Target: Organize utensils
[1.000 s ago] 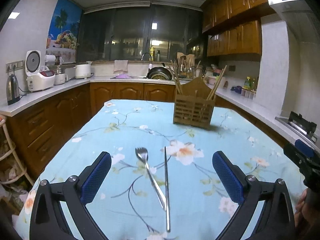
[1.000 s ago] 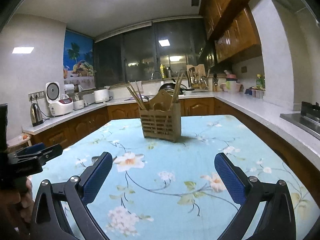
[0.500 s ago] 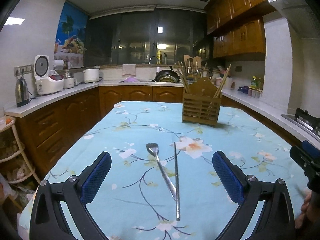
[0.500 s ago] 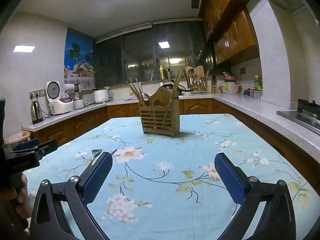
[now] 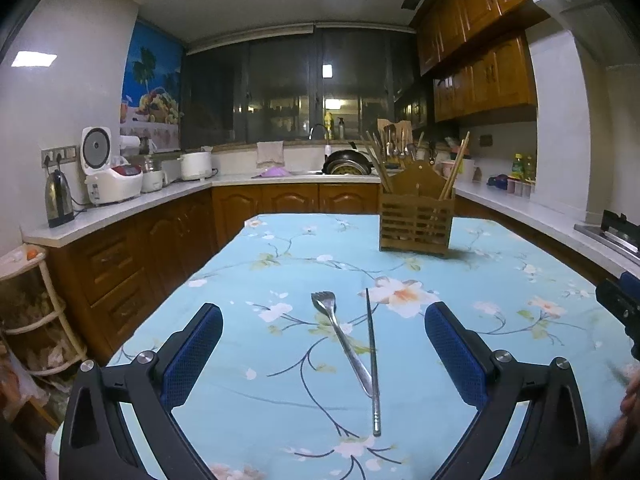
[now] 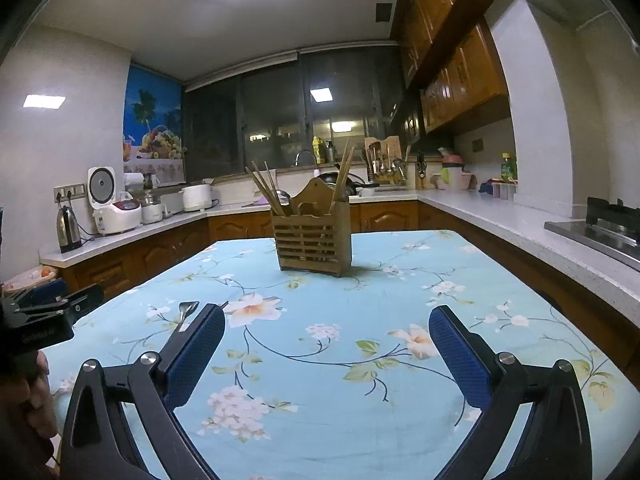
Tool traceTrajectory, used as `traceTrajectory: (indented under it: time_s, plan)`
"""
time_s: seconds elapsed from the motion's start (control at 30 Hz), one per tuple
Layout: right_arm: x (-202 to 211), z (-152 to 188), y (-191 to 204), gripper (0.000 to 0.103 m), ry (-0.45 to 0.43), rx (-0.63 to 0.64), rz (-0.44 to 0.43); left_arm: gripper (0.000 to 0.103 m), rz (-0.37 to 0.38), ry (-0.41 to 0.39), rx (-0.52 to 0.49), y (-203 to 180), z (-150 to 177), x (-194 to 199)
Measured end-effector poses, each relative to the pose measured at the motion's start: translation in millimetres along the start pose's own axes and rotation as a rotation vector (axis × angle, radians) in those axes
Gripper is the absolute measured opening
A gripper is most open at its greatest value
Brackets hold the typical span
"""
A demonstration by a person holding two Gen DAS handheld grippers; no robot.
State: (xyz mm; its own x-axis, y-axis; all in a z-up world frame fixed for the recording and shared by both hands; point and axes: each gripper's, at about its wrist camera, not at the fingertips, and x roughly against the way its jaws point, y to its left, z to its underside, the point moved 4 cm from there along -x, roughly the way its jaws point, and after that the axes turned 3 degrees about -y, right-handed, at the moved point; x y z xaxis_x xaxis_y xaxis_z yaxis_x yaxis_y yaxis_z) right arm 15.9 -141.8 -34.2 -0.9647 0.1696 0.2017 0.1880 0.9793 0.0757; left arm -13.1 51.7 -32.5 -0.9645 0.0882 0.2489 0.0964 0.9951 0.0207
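Left wrist – left claw (image 5: 323,352) spread wide, level above fork (image 5: 339,338), chopstick (image 5: 372,360)

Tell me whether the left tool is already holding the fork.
No, the left tool is open and empty, and the fork lies flat on the tablecloth beside a metal chopstick.

Left black gripper with blue padded fingers (image 5: 323,344): jaws wide apart, nothing between, pointing forward. Right black gripper with blue padded fingers (image 6: 327,346): same, jaws wide apart, empty, level beside left one.
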Motion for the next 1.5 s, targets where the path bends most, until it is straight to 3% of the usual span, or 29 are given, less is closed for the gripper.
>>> traceTrajectory:
  time_s: [0.73,1.5]
  plan:
    - [6,-4,-2,0.103,-0.018,-0.008,-0.003,0.102,-0.023,-0.014,-0.014,24,5,-7]
    - [7,-7,-1,0.103,-0.022,-0.021,0.001,0.102,-0.024,-0.028,-0.033,23,11,-6]
